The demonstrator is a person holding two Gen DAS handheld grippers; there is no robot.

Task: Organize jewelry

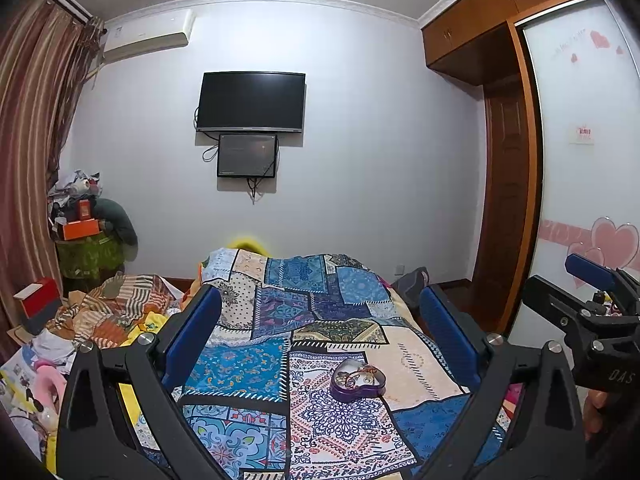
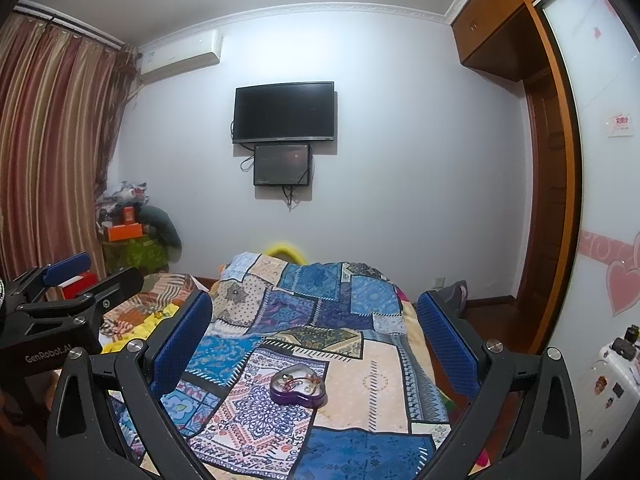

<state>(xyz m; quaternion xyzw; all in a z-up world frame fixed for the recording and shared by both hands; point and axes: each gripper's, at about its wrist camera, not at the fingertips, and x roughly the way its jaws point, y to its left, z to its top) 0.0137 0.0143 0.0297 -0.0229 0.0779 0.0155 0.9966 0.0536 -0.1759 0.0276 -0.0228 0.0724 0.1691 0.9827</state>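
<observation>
Both my grippers hang above the bed with their blue-padded fingers spread wide and nothing between them: my left gripper [image 1: 320,332] frames the quilt from its own camera, and my right gripper [image 2: 316,336] does the same from its. Between the fingers in each view, lying on the patchwork quilt [image 1: 260,368], is the tin [image 1: 358,379], a small purple heart-shaped box with a clear top; through it I can make out a tangle of reddish and gold jewelry [image 1: 362,374], too small to tell piece by piece. The tin rests on a pale patterned patch, apart from either gripper, nearer my right fingers in the left view and nearer my left in the right view. My right gripper also shows at the right edge of the left view, open there as well, and the left one at the left edge of the right view. Left of the quilt is a heap of striped cloth [image 1: 116,308]. On the far wall hangs a dark TV [image 1: 252,102] with a smaller screen [image 1: 247,156] just below it, striped curtains [image 1: 36,140] on the left and a wardrobe [image 1: 500,120] on the right.
</observation>
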